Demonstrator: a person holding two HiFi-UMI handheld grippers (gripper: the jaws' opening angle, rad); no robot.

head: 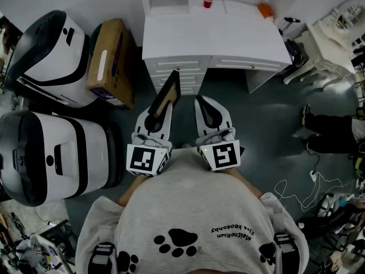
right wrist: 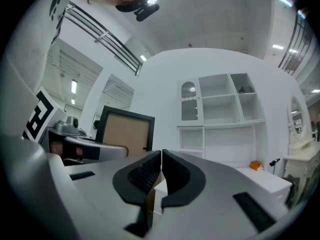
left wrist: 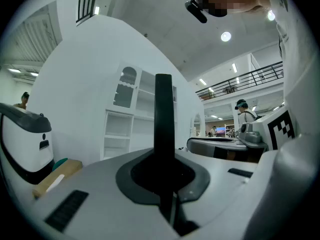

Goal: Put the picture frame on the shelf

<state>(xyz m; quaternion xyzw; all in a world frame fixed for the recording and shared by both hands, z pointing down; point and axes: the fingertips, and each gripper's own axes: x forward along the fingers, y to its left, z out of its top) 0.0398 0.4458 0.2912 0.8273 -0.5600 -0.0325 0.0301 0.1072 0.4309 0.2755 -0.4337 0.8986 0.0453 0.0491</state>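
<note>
Closest in is the person's grey sweatshirt (head: 188,221), printed with black paws. Just ahead of it the two grippers sit side by side, close together. The left gripper (head: 155,119) is pinching the frame (head: 168,93) by its lower edge, and its own view shows the frame as a dark upright bar clamped between the jaws. From the right gripper view the frame's brown back, bordered in black, faces that way. The right gripper (head: 206,110) has its jaws pressed together with nothing between them. The frame is held over the dark floor (head: 268,113) in front of the white desk (head: 228,44), still apart from the shelf (right wrist: 218,125). The shelf rises behind the desk with open compartments and an arched door at its upper left. On the desk are a red cup (head: 208,3) and, near the right end, an orange thing (head: 265,10). To the left two white-and-black machines (head: 51,153) stand, with a cardboard box (head: 108,61) beside the farther one. White cables (head: 296,190) lie on the floor to the right, near someone's dark legs (head: 331,133).
</note>
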